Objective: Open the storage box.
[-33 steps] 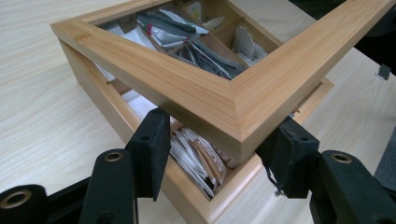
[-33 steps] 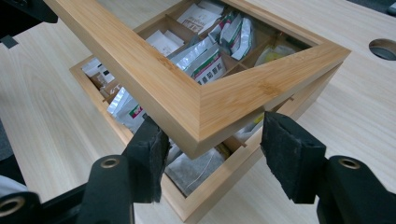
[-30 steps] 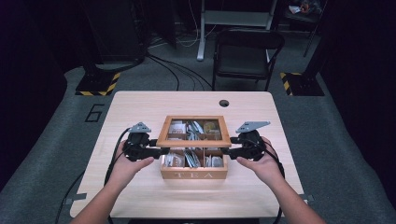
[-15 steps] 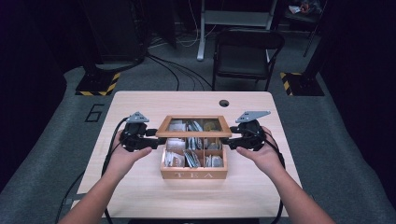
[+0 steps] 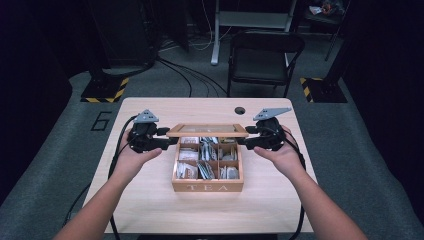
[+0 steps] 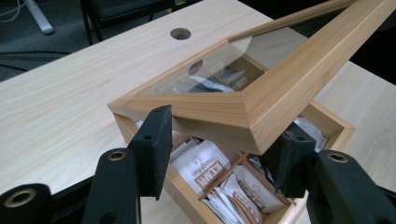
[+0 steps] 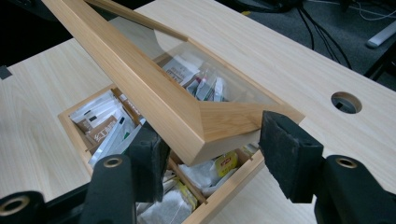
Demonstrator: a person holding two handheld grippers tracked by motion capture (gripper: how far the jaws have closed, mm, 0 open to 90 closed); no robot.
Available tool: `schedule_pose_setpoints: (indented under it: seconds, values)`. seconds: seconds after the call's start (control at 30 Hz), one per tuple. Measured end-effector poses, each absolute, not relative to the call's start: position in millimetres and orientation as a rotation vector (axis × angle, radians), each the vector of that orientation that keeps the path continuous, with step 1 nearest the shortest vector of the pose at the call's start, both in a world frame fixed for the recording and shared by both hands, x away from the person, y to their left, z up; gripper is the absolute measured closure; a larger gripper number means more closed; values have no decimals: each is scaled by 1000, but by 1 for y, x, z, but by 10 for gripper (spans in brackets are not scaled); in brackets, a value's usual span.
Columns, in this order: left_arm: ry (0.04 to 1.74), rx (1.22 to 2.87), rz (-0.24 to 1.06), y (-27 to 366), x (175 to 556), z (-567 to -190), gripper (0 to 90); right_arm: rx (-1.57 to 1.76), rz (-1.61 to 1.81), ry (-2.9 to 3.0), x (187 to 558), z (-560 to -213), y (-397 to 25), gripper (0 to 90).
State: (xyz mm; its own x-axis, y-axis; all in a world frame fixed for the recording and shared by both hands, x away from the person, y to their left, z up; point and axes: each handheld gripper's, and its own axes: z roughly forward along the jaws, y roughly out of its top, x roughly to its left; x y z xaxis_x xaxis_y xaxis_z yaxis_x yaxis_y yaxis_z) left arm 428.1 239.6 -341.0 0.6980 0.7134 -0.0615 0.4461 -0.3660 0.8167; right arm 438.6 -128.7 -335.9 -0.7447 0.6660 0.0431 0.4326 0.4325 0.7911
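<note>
Now, raised lid (image 5: 207, 130) corners between each hand-held gripper's open jaws

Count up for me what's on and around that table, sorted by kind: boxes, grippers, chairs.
Wooden tea box with its glass lid raised: 1
Grippers, left gripper and right gripper, one at each side of the lid: 2
Chair behind the table: 1
Total: 4

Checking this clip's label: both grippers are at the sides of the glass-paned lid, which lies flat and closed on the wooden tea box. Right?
Not quite. The lid is raised, tilted open above the tea box, as the left gripper view shows. The left gripper and right gripper are indeed at its sides.
</note>
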Motion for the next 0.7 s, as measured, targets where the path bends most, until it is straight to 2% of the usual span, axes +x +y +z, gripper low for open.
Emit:
schedule_pose_setpoints:
  seconds: [0.5, 0.7]
  values:
    - [924, 1982, 404, 239, 450, -323, 539, 949, 1184, 2342, 458, -339, -136, 436]
    - [926, 1970, 419, 240, 458, -318, 555, 947, 1148, 2326, 474, -346, -135, 492]
